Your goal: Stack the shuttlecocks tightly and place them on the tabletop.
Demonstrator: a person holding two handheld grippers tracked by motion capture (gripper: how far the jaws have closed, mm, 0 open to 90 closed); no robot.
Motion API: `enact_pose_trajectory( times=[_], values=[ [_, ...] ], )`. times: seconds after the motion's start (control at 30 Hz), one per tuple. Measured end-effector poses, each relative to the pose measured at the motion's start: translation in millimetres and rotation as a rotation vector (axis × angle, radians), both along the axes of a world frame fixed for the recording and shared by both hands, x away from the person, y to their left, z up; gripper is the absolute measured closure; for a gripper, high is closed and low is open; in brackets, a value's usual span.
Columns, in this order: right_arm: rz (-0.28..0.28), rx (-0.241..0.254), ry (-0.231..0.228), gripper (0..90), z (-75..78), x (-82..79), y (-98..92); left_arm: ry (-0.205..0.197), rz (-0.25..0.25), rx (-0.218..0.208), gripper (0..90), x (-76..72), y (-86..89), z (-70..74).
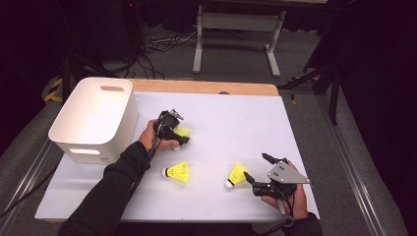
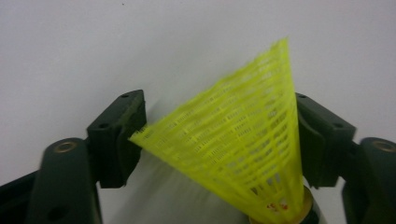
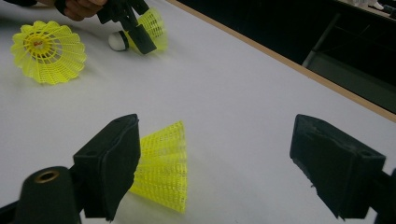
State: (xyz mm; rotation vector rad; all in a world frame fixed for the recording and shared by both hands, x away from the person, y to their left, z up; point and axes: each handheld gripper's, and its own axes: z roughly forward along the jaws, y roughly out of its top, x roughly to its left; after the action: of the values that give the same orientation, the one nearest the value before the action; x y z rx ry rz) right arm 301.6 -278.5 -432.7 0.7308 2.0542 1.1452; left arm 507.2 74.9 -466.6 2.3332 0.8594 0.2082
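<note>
Three yellow mesh shuttlecocks lie on the white table sheet (image 1: 236, 123). My left gripper (image 1: 173, 130) (image 2: 219, 128) is down on the far one (image 1: 183, 131) (image 2: 243, 149), its two pads pressing the skirt from both sides, the cork end toward me. From the right gripper view, that left gripper (image 3: 128, 18) and its shuttlecock (image 3: 153, 22) sit at top left. A second shuttlecock (image 1: 178, 172) (image 3: 49, 51) lies free in the middle. My right gripper (image 1: 256, 168) (image 3: 217, 140) stands open; the third shuttlecock (image 1: 237, 176) (image 3: 163, 165) lies by its left jaw, untouched.
A white plastic bin (image 1: 96, 118) with handle slots stands at the table's left. A wooden table edge (image 1: 206, 87) runs along the back, with a metal frame (image 1: 236, 29) and cables on the floor beyond.
</note>
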Motion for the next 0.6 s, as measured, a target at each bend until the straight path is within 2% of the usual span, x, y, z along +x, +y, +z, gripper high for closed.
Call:
enact_pose_trajectory(
  times=[0.1,0.2,0.3,0.33,0.4,0.5,0.53,0.6],
  values=[
    [-0.001,-0.006,0.009,16.8,-1.4,0.9,0.0,-0.005,-0.018,0.020,32.9,-0.9,-0.2,2.6],
    [0.001,-0.009,0.010,16.8,-1.3,0.8,0.5,-0.027,-0.035,0.047,37.1,-1.8,-1.4,7.3],
    [0.000,-0.012,0.012,16.7,-1.4,0.8,0.2,-0.068,-0.041,0.083,42.2,-2.7,-2.1,15.6],
    [-0.001,-0.012,0.014,16.7,-1.5,0.9,0.0,-0.065,-0.038,0.083,43.1,-3.2,-1.6,17.7],
    [-0.002,-0.012,0.015,16.6,-1.8,1.4,-0.3,-0.102,-0.060,0.125,44.0,-2.3,0.1,25.5],
    [-0.002,-0.015,0.016,16.4,-2.0,1.5,-0.2,-0.135,-0.065,0.144,44.7,-3.9,2.4,31.3],
    [-0.001,-0.016,0.018,16.3,-2.4,1.7,0.0,-0.159,-0.068,0.170,44.6,-5.2,2.5,33.4],
    [0.000,-0.018,0.020,16.2,-2.6,1.9,0.2,-0.165,-0.072,0.183,44.2,-5.7,2.6,34.3]
  ],
)
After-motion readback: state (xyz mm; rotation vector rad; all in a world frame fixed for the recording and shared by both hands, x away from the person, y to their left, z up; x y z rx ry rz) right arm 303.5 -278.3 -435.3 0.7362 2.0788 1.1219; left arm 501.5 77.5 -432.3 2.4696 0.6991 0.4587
